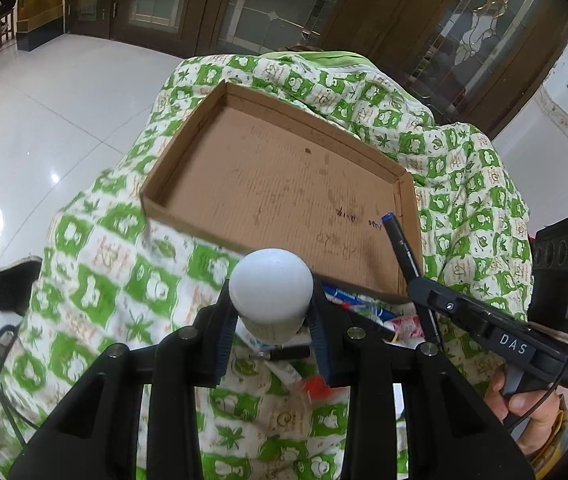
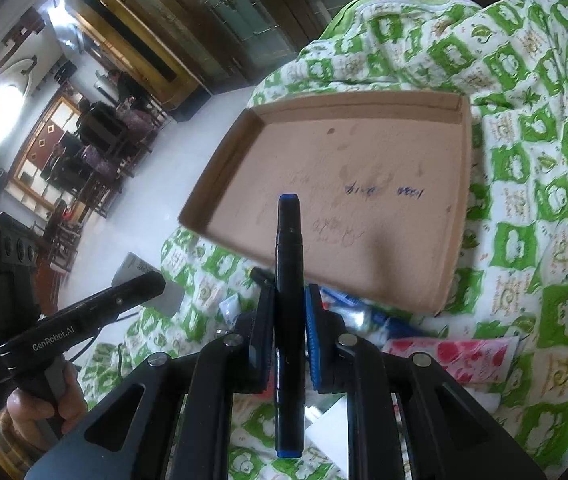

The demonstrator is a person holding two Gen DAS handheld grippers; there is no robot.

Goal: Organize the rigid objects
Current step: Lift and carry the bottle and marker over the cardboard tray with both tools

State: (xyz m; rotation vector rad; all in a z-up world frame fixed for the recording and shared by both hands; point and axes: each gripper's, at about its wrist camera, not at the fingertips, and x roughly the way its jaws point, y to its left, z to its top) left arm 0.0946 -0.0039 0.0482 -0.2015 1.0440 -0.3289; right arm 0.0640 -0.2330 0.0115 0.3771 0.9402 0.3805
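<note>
A shallow cardboard tray point(image 1: 163, 184) point(image 2: 219, 184) lies on a green-and-white patterned cloth point(image 1: 95, 264) point(image 2: 544, 200); its floor is bare except for handwriting. My left gripper point(image 1: 271, 300) is shut on a white light bulb point(image 1: 271, 284), held above the tray's near edge. My right gripper point(image 2: 290, 300) is shut on a black marker with blue ends point(image 2: 288, 280), which points toward the tray. The same marker point(image 1: 402, 244) and right gripper point(image 1: 424, 284) show at the right of the left wrist view. The left gripper's body point(image 2: 83, 316) shows at the left of the right wrist view.
Loose items lie on the cloth near the tray's front edge: blue pens point(image 1: 358, 300) point(image 2: 348, 298), a red-and-white packet point(image 2: 456, 356), a small black piece point(image 1: 284, 353). White tiled floor point(image 1: 43, 120) drops away to the left. Dark wooden doors with glass point(image 1: 364, 8) stand behind.
</note>
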